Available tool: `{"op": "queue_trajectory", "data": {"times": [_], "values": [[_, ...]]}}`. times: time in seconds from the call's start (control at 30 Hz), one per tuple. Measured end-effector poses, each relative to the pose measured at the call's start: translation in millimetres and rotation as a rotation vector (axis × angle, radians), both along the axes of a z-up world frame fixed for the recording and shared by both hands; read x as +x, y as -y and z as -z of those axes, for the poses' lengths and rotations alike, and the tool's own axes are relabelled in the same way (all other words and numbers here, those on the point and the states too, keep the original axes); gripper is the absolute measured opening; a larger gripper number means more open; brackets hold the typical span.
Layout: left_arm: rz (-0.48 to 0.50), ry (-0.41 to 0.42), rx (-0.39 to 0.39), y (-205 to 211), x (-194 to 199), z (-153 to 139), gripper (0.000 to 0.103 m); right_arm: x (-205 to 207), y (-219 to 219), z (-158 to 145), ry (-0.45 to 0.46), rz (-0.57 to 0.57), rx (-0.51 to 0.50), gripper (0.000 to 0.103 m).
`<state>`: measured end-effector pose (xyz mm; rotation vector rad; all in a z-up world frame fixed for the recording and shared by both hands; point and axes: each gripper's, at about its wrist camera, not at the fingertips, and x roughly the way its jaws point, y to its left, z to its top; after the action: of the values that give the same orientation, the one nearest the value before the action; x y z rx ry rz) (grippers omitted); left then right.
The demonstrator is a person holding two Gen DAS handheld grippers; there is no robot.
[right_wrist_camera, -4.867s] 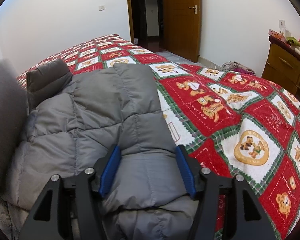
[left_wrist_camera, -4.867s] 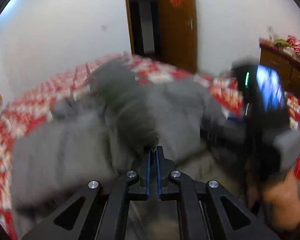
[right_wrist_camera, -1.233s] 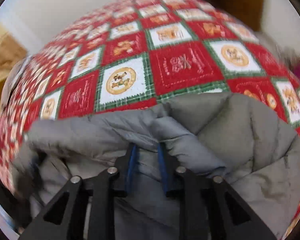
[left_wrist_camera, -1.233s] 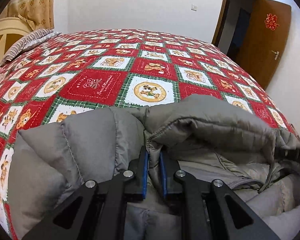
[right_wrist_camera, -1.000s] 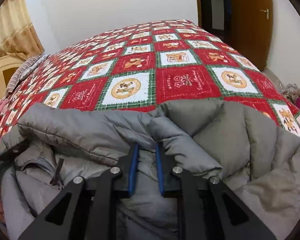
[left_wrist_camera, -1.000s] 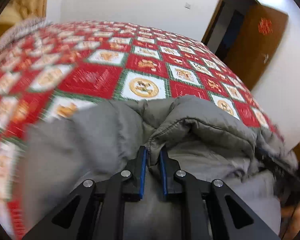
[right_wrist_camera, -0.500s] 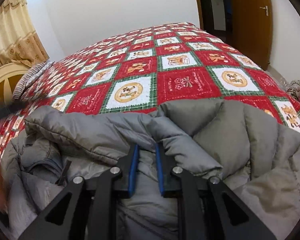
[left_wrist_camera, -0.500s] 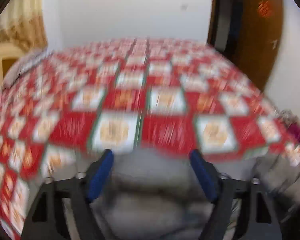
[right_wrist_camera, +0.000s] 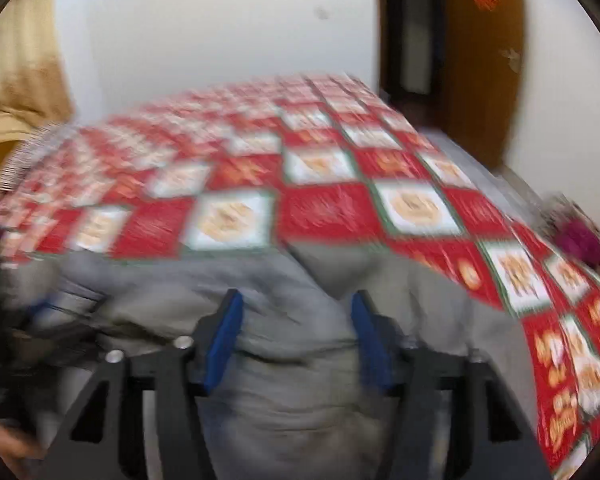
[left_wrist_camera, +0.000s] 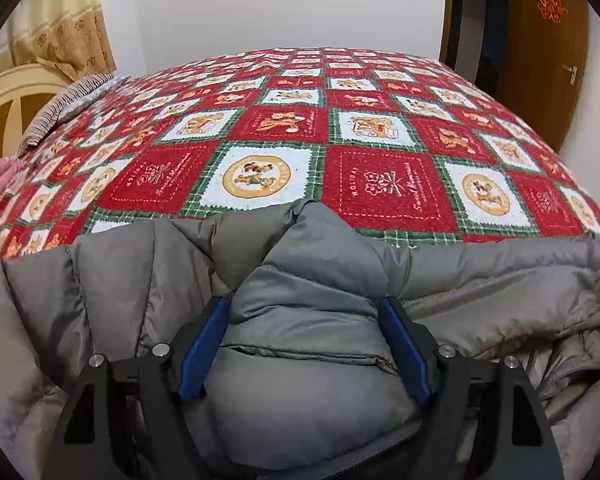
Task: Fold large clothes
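Left tool (left_wrist_camera: 304, 344): pinched shut on a jacket (left_wrist_camera: 312, 280) fold a second ago; now spread wide, jaws just opened, puffy fold loose between the blue pads (left_wrist_camera: 202, 354).
Right tool (right_wrist_camera: 296, 336): clamped on a fold half a second ago; now parted, jaws just opened, fabric between them unpinched.
Jacket: released by both tools, now lying along the near bed (left_wrist_camera: 388, 184) edge.
Right view: sharp before, now blurred.

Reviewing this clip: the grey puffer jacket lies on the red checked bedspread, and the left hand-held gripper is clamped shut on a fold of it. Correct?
Not quite. The left hand-held gripper is open, its jaws having just spread, blue pads standing either side of a puffed section of the grey puffer jacket, as the left wrist view shows. The jacket does lie on the red checked bedspread.
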<state>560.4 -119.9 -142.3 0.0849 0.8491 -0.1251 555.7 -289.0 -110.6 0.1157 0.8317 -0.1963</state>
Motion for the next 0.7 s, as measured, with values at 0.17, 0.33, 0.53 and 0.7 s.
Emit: {"op": "queue_trajectory", "data": {"times": [0.17, 0.33, 0.53, 0.7], "values": [[-0.001, 0.000, 0.004, 2.1, 0.5, 0.1, 0.080, 2.2, 7.0, 17.8, 0.001, -0.019, 0.042, 0.064], [0.017, -0.019, -0.036, -3.6, 3.7, -1.7, 0.082, 2.5, 3.2, 13.3, -0.010, -0.016, 0.010, 0.065], [0.114, 0.014, -0.263, -63.7, -52.5, -71.3, 0.082, -98.0, 22.4, -79.1, 0.239, -0.031, 0.140, 0.064], [0.204, 0.038, -0.376, -151.3, -149.0, -123.9, 0.082, -223.5, 12.5, -124.8, 0.307, -0.111, 0.110, 0.064]]}}
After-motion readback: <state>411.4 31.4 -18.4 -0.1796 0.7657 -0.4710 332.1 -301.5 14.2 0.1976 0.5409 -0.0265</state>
